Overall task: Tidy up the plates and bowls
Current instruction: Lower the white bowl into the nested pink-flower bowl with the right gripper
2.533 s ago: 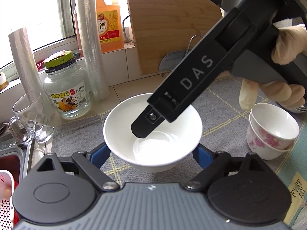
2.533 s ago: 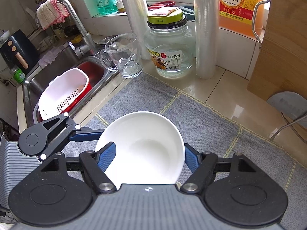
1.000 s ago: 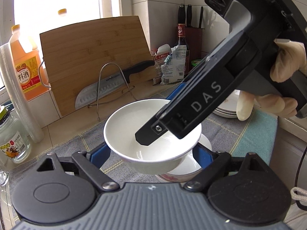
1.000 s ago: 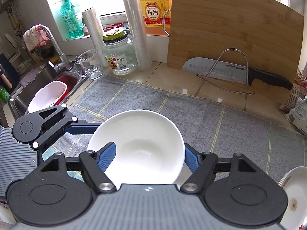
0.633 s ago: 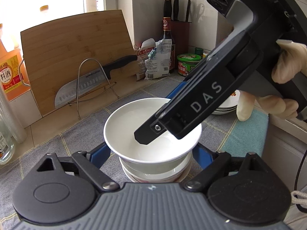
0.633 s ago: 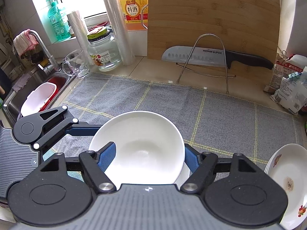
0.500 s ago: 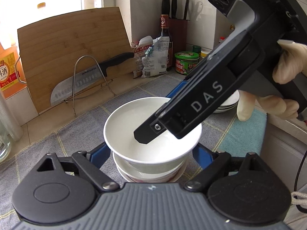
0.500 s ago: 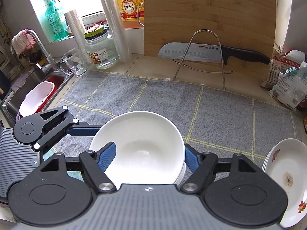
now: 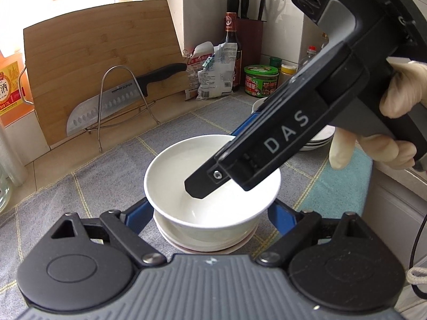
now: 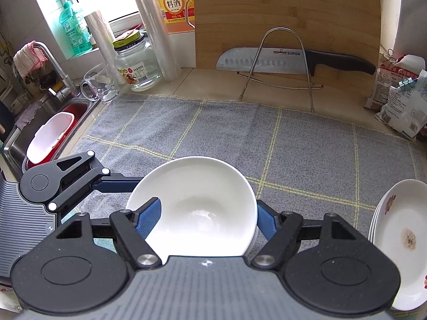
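Now my right gripper (image 10: 206, 220) and left gripper (image 9: 210, 213) both clamp the white bowl (image 9: 210, 184), nested on the bowls (image 9: 205, 242) beneath (release remains, plates (image 10: 397, 242) beside them already stacked).

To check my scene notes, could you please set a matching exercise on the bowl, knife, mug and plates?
1 white bowl
2 knife
3 glass mug
4 plates

A beside the sink
B stacked, top one stained
C over another bowl
D on the wire rack

Pairs: 1-C, 2-D, 3-A, 4-B
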Demonstrator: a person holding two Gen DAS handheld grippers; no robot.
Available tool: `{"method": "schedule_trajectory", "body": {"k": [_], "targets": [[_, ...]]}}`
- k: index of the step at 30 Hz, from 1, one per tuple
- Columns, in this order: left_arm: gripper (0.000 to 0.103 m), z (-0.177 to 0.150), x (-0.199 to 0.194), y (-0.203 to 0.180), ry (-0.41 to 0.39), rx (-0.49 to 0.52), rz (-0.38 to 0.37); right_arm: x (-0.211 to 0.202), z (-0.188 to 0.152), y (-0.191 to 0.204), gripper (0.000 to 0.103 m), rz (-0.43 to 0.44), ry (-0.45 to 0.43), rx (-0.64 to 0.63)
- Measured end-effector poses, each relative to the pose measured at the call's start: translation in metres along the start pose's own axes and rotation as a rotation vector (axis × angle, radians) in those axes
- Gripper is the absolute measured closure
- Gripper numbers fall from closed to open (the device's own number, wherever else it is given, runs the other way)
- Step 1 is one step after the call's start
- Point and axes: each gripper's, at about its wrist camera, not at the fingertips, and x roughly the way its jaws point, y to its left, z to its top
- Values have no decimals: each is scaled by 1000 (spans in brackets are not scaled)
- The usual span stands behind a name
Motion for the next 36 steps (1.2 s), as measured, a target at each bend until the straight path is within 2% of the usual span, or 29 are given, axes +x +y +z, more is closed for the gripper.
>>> {"method": "schedule_trajectory", "body": {"k": [30, 33, 36], "targets": [[10, -4, 14, 4, 39, -15, 4, 12, 0, -2, 23, 10, 14, -4], [9, -4, 14, 4, 33, -8, 12, 12, -1, -3, 20, 16, 13, -7], [6, -5, 10, 3, 27, 0, 12, 11, -2, -3, 11, 23, 7, -4]]}}
